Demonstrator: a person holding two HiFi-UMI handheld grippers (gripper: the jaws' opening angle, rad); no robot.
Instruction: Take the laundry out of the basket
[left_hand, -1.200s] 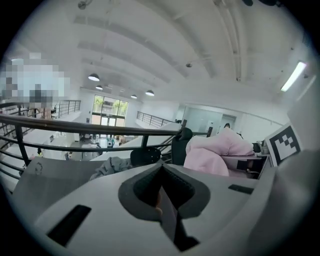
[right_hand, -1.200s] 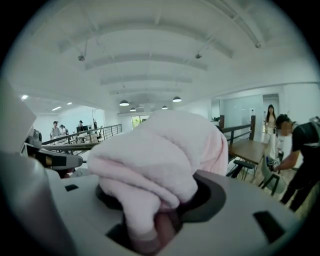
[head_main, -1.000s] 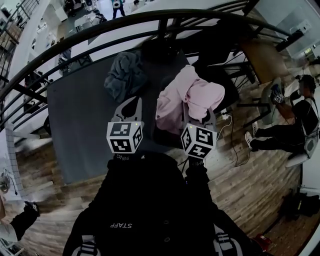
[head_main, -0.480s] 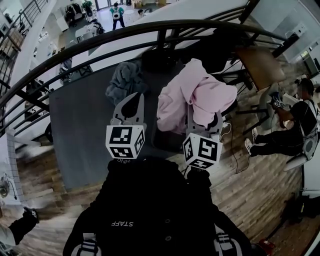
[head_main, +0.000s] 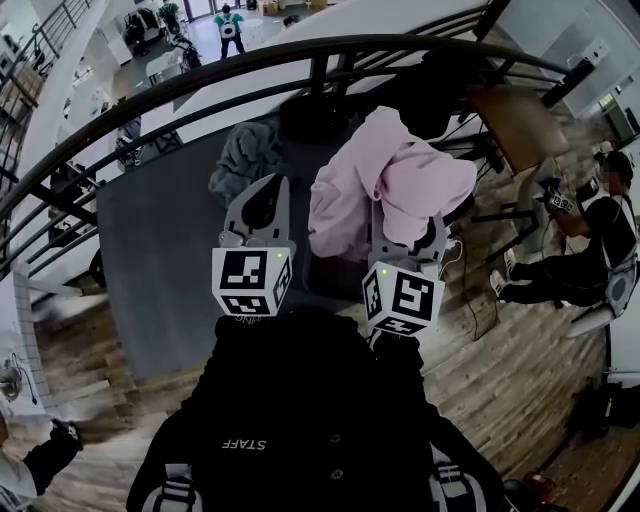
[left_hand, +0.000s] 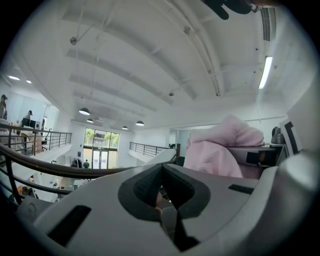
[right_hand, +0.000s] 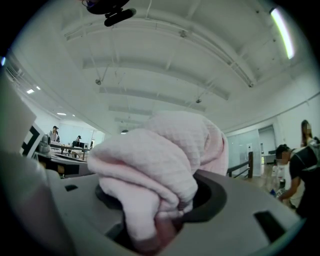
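Head view: right claw (head_main: 408, 232) is clamped on the pink garment (head_main: 385, 180), which sits higher than a second ago, bunched above the dark basket (head_main: 330, 278). Its lower edge hangs down on the basket side; can't tell if it's fully clear. Left claw (head_main: 256, 212) has also come up a bit, over the grey counter (head_main: 150, 250). A grey garment (head_main: 243, 152) already lies on the counter by the railing (head_main: 200, 62).

Left gripper view: jaws closed together, nothing between them, pink garment (left_hand: 220, 150) off to the right.

Right gripper view: pink fabric (right_hand: 160, 155) is wadded between the jaws and gripped firmly.

Judgement: the lift-out is under way; next it likely goes onto the counter.
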